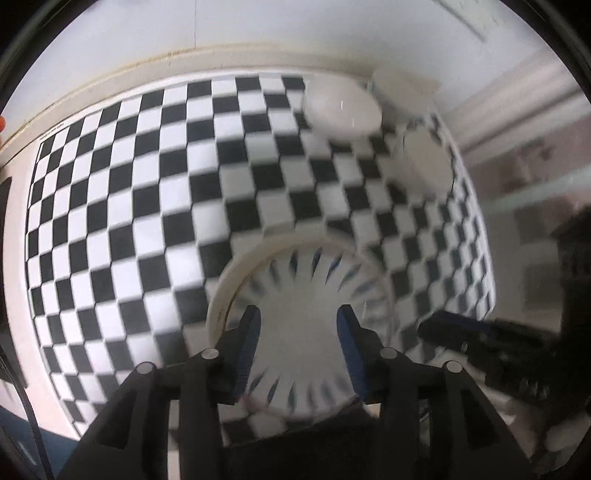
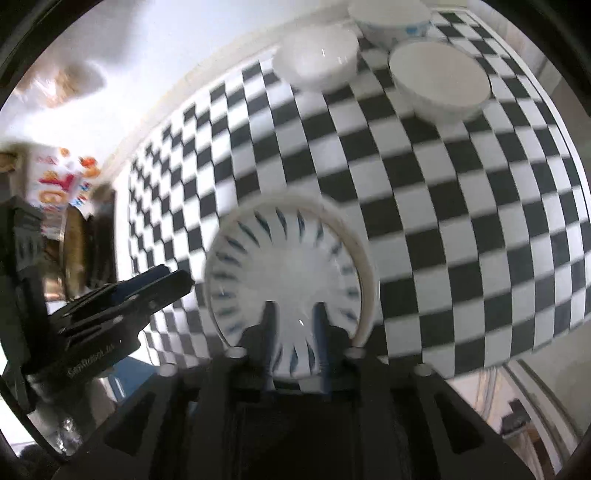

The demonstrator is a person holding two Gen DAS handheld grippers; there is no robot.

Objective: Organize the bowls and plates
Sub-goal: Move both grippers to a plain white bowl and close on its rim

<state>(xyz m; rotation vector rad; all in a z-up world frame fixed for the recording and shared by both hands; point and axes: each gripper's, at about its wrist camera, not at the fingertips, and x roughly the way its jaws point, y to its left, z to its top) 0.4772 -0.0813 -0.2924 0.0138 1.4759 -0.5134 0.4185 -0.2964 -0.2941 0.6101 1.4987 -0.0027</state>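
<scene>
We look down on a black-and-white checkered cloth (image 1: 147,184). On it lies a plate with blue stripes (image 2: 284,273), and it sits on top of a plain cream plate (image 2: 364,266) whose rim peeks out at one side. Our left gripper (image 1: 298,347) hangs above the striped plate with its jaws partly open — nothing is between them. Our right gripper (image 2: 295,334) hangs over the same plate, jaws a little apart and holding nothing too. At the far end of the cloth stand three bowls, close together: a white bowl (image 2: 317,59), a wide white bowl (image 2: 439,81) and a bowl with blue marks (image 2: 391,18). The pictures are blurry.
</scene>
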